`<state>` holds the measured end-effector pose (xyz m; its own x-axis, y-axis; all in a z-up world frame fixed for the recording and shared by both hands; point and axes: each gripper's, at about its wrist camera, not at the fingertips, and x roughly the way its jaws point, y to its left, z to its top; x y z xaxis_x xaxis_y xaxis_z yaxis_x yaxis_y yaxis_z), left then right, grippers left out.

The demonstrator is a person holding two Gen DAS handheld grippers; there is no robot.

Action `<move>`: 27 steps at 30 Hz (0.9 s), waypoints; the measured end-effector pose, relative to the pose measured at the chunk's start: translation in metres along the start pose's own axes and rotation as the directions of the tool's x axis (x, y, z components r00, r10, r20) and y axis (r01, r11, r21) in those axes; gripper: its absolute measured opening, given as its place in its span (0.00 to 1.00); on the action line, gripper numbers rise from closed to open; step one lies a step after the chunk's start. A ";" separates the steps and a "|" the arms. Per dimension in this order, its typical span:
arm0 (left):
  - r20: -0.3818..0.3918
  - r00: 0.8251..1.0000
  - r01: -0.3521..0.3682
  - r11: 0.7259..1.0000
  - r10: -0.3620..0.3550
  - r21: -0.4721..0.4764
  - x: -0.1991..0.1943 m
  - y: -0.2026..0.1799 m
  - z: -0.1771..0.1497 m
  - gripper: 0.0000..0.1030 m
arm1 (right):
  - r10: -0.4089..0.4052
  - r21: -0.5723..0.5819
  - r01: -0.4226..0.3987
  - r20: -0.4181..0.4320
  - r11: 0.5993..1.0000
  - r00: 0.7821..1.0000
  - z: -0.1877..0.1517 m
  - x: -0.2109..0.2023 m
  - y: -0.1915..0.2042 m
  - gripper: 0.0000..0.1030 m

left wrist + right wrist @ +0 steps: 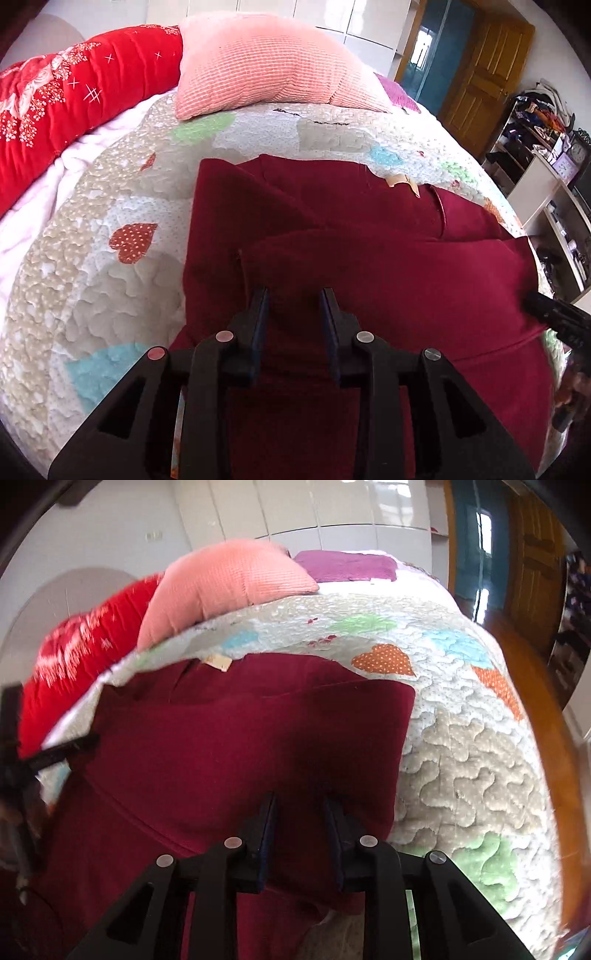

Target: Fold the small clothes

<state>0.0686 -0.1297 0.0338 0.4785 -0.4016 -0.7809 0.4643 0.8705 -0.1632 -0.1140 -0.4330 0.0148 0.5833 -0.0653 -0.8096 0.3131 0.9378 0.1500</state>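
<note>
A dark red garment lies on the quilted bedspread, with its sleeves folded over the body and a beige neck label at the far edge. My left gripper is open, fingers apart just above the near part of the garment. The right gripper's tip shows at the right edge. In the right wrist view the garment fills the centre and my right gripper is open above its near right part. The left gripper shows at the left edge.
A pink pillow and a red quilt lie at the head of the bed, with a purple cloth behind. Shelves with clutter stand at the right. A wooden door and a wooden floor lie beyond the bed's edge.
</note>
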 end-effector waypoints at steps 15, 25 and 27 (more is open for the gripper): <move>0.001 1.000 0.017 1.000 -0.017 -0.008 -0.046 -0.002 -0.019 0.26 | -0.006 0.089 0.006 0.001 0.996 1.000 -0.025 -0.056 0.017 0.24; -0.020 1.000 0.008 0.999 -0.006 0.054 -0.095 -0.008 -0.059 0.26 | 0.038 0.106 -0.044 0.060 0.993 0.997 -0.071 -0.130 0.042 0.36; -0.039 0.999 0.014 0.998 -0.012 0.055 -0.100 -0.008 -0.067 0.33 | 0.049 0.107 -0.057 0.077 0.993 0.996 -0.081 -0.146 0.045 0.37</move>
<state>-0.0328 -0.0780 0.0725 0.4431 -0.4005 -0.8021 0.5112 0.8478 -0.1410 -0.2460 -0.3536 0.0938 0.6537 -0.0450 -0.7554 0.3575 0.8982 0.2558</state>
